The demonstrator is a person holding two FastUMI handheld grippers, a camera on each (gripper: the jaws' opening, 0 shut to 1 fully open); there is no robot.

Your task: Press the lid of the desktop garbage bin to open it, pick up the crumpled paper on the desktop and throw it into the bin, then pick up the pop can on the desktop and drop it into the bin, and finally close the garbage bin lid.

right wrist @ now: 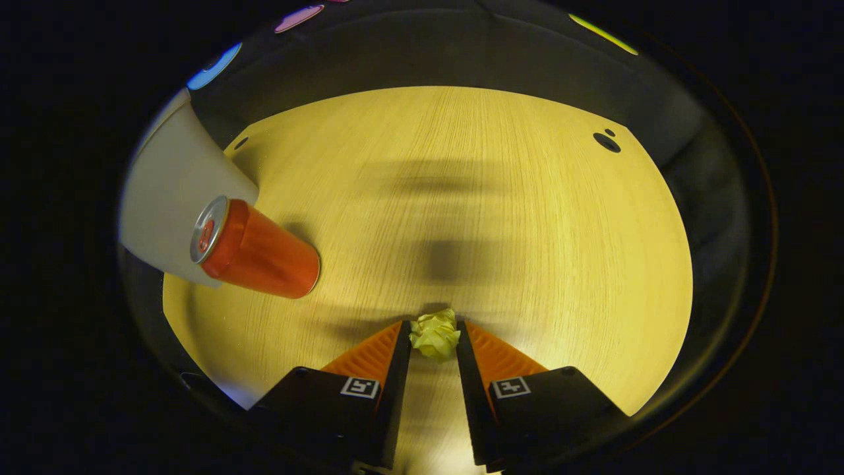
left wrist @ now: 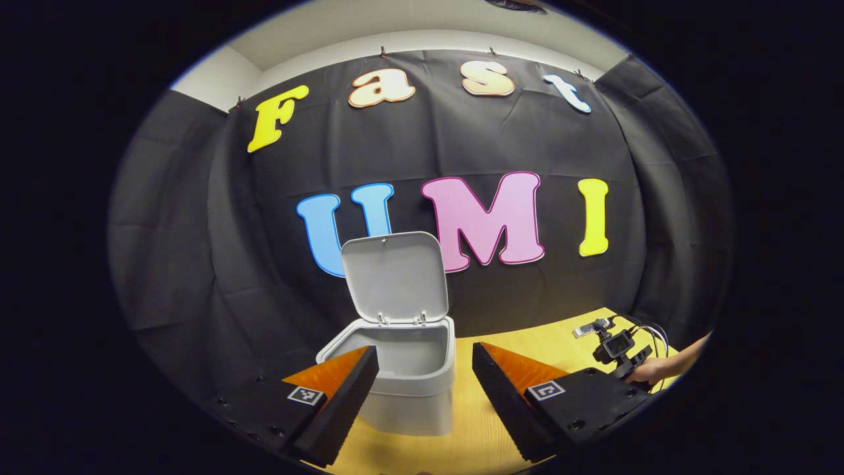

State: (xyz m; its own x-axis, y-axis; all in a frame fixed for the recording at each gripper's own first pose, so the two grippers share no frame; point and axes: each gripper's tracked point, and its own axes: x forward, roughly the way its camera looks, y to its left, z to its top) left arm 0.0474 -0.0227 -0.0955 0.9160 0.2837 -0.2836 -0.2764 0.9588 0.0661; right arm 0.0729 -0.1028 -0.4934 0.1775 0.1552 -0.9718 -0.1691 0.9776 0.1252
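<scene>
Left gripper view bin (left wrist: 409, 376) open, right paper (right wrist: 434, 334)

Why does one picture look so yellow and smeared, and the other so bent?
Right gripper view: warm light, soft dark smudged shadows on the table, slight blur; the can and bin lean outward near the edge, while the paper between the right claw is fairly sharp. Left gripper view: sharper, evenly lit, the wall bulges, the bin's lid stands up.
</scene>
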